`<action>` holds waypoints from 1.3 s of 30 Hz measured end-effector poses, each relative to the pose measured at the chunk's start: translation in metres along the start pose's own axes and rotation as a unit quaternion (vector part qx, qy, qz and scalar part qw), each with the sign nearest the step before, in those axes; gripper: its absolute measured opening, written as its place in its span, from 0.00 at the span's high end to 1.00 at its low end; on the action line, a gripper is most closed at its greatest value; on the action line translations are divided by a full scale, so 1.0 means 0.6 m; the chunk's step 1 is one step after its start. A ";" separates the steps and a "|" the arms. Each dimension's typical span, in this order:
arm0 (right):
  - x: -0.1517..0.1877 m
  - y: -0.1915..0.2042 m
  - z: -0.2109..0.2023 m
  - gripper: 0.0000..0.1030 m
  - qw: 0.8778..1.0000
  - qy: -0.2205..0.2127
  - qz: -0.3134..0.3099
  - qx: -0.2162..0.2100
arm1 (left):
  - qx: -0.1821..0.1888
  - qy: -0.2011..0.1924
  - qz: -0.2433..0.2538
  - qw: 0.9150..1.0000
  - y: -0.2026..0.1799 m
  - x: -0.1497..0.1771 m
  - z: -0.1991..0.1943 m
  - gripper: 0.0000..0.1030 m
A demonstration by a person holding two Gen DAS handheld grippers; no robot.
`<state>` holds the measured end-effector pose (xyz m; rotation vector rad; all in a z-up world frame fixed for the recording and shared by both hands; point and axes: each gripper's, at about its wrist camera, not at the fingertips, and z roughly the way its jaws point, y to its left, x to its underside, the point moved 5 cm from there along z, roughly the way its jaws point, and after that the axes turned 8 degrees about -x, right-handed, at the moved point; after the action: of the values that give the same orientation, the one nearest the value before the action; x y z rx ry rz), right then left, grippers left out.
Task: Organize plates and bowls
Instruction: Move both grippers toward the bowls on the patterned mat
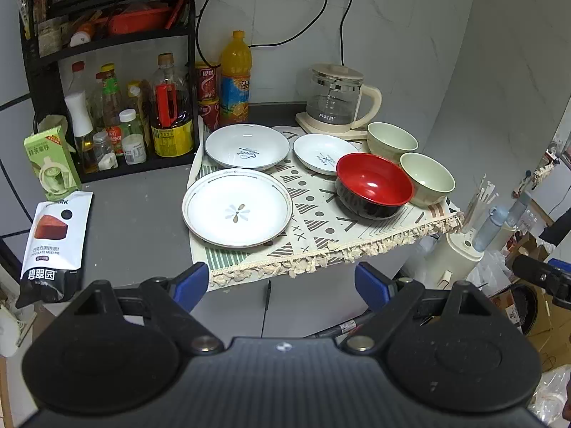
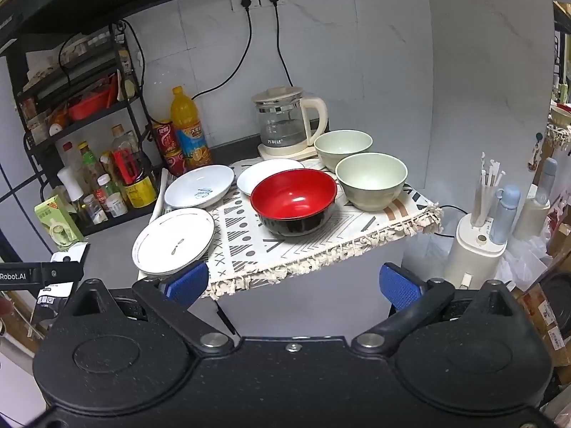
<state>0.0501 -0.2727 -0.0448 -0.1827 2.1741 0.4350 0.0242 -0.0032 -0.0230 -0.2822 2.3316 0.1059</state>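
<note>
On a patterned cloth (image 1: 314, 221) lie three white plates: a large flower plate (image 1: 237, 208) (image 2: 173, 240) in front, a deep plate with blue lettering (image 1: 247, 147) (image 2: 199, 186) behind it, and a small plate (image 1: 323, 153) (image 2: 266, 173). To the right stand a red and black bowl (image 1: 374, 185) (image 2: 293, 201) and two pale green bowls (image 1: 426, 178) (image 1: 392, 141) (image 2: 371, 180) (image 2: 343, 146). My left gripper (image 1: 282, 285) is open and empty, in front of the cloth's fringe. My right gripper (image 2: 294, 283) is open and empty, in front of the counter edge.
A black rack (image 1: 107, 71) with bottles and jars stands at the back left. An orange juice bottle (image 1: 235, 78), red cans (image 1: 206, 82) and a glass kettle (image 1: 335, 101) stand at the back. Snack packs (image 1: 53, 246) lie left. A straw holder (image 2: 478, 239) stands right, below the counter.
</note>
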 end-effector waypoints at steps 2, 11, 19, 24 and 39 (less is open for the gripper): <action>0.000 -0.002 0.002 0.00 1.000 0.001 0.001 -0.001 | 0.000 0.000 0.000 1.000 -0.001 0.001 -0.002 0.15; 0.000 -0.001 0.011 0.00 1.000 0.006 0.005 -0.015 | -0.011 -0.011 0.000 1.000 -0.011 -0.006 -0.009 0.15; 0.002 -0.003 0.010 0.00 1.000 0.005 -0.013 -0.014 | -0.008 -0.007 -0.010 1.000 -0.015 -0.006 -0.007 0.15; -0.001 -0.009 0.013 0.00 1.000 0.008 -0.008 -0.014 | -0.011 -0.009 -0.007 1.000 -0.023 -0.011 -0.009 0.15; -0.004 -0.014 0.017 0.00 1.000 0.005 0.000 -0.013 | -0.013 -0.005 -0.010 1.000 -0.023 -0.012 -0.005 0.15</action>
<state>0.0615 -0.2767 -0.0506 -0.1994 2.1793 0.4641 0.0303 -0.0157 -0.0159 -0.3176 2.3184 0.1273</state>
